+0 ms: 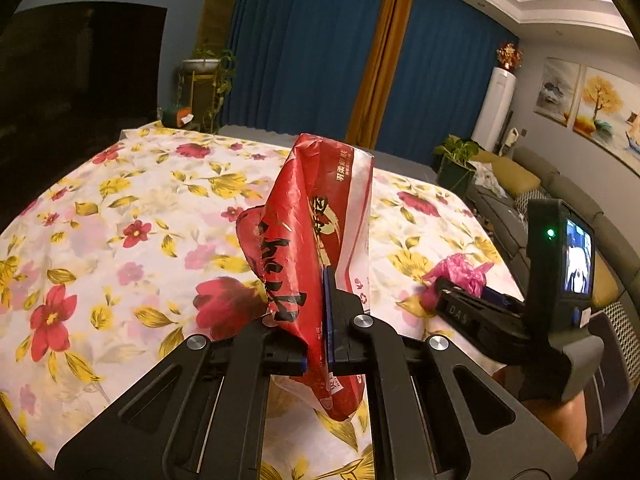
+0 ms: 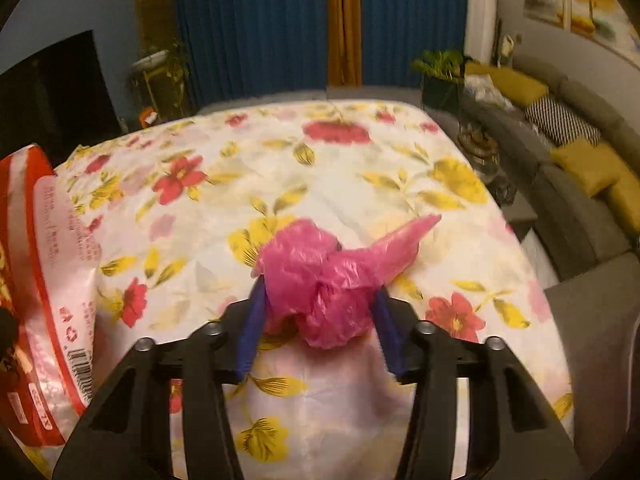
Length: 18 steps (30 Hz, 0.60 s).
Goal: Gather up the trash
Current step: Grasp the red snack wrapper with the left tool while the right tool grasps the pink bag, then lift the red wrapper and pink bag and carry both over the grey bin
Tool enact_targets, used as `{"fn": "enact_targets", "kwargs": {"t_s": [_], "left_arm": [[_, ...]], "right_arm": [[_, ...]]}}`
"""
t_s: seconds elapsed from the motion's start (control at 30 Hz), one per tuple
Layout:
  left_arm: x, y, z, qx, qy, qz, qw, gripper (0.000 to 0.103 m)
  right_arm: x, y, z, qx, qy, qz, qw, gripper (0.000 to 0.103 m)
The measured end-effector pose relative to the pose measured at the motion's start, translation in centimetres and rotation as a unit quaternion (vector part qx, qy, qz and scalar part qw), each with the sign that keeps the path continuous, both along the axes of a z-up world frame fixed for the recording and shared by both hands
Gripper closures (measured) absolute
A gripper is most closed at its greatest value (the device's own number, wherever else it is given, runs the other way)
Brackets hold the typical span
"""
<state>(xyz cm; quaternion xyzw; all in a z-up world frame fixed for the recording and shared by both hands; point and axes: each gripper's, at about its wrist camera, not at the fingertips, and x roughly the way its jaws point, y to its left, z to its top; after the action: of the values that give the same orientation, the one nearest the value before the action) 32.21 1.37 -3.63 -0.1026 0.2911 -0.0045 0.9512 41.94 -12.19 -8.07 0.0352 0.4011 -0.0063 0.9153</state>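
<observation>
Red wrapper (image 1: 316,248) stood upright, pinched by the left gripper (image 1: 316,336); right gripper (image 2: 320,320) straddled a pink bag (image 2: 332,280), contact unclear.

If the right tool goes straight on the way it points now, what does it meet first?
The crumpled pink plastic bag, which already sits between the right tool fingers. Behind it lies only the floral tablecloth; whether the pads already press the bag is unclear.

"DAS" stands on the right gripper (image 1: 434,294) finger. The red plastic wrapper (image 1: 316,248) bears Chinese characters, a barcode and a recycling mark.
</observation>
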Motion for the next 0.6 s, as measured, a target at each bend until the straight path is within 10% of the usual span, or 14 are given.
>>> {"fn": "enact_targets", "kwargs": {"t_s": [0.6], "left_arm": [[-2.4, -5.0, 0.9, 0.047, -0.023, -0.065, 0.9965, 0.098]], "right_arm": [[-11.1, -3.8, 6.4, 0.019, -0.111, 0.021, 0.993, 0.069]]}}
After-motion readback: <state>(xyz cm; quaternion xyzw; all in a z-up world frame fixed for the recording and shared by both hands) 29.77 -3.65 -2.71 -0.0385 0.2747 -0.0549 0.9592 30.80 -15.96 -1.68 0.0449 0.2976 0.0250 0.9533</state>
